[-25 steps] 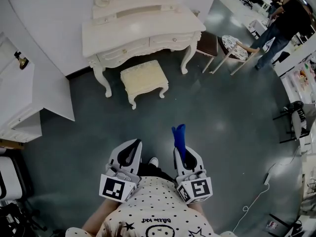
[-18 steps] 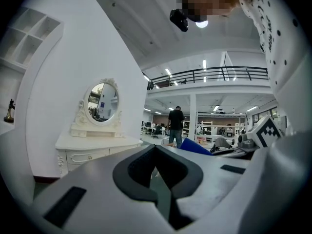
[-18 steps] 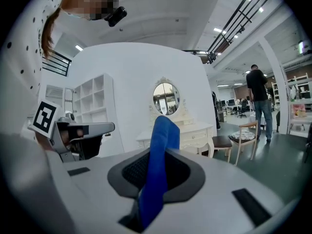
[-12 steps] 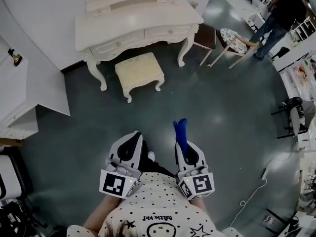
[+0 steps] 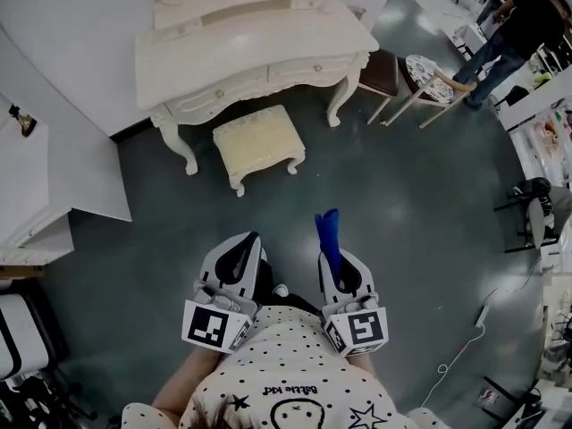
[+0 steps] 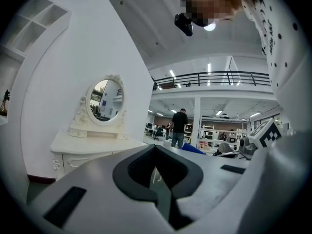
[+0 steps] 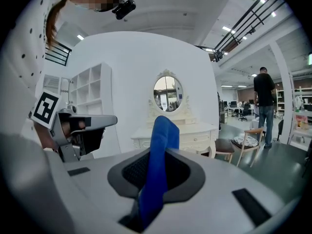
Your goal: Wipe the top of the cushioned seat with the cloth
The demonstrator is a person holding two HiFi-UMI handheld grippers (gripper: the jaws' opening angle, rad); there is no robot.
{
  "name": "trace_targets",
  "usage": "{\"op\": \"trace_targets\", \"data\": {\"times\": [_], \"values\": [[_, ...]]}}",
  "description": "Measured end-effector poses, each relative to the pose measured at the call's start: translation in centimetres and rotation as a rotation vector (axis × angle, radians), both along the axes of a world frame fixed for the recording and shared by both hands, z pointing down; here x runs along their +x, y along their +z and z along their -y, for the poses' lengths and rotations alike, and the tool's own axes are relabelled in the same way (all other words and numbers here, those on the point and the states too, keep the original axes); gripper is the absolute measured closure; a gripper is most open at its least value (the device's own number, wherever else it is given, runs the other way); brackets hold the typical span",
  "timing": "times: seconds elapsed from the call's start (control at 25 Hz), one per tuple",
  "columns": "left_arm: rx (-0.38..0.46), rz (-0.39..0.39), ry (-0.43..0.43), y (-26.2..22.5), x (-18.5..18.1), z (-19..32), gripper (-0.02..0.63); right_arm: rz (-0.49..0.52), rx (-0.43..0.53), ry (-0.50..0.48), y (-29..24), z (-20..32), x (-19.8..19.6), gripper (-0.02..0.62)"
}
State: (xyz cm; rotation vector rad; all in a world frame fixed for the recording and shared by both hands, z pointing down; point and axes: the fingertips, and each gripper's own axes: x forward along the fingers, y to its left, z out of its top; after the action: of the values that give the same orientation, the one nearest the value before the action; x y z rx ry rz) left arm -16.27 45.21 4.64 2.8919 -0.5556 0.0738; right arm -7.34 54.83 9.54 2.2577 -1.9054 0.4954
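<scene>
The seat stands on the floor at the far side, just in front of the desk and partly between its legs. Its cushioned top is bare and nothing touches it. The cloth is not on it yet. It is a blue strip that sticks out forward from the right gripper, well apart from the seat and close to the person's body.

In the right gripper view the jaws are closed on the cloth, which rises between them and folds over at its tip. The left gripper is held beside the right one. In its own view the jaws are pressed together with nothing between them.

Over the last second very little has changed. The seat has only drifted a little in the head view, first farther and to the left, then back. Both grippers have kept the same pose near the body, and the cloth has stayed clamped the same way. I read this as a small sway of the head or a step, not a real approach.

For the task it means the wiping has not begun. The grip on the cloth looks ready, but the right gripper must first go forward and down to the cushion.
</scene>
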Motion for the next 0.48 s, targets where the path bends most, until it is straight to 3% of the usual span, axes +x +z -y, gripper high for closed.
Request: {"op": "trace_targets", "data": {"times": [0.48], "values": [[-0.025, -0.009, 0.029, 1.4, 0.8, 7.3, 0.607, 0.007, -0.002, -0.016, 0.6, 8.4, 0.5, 0.538]]}}
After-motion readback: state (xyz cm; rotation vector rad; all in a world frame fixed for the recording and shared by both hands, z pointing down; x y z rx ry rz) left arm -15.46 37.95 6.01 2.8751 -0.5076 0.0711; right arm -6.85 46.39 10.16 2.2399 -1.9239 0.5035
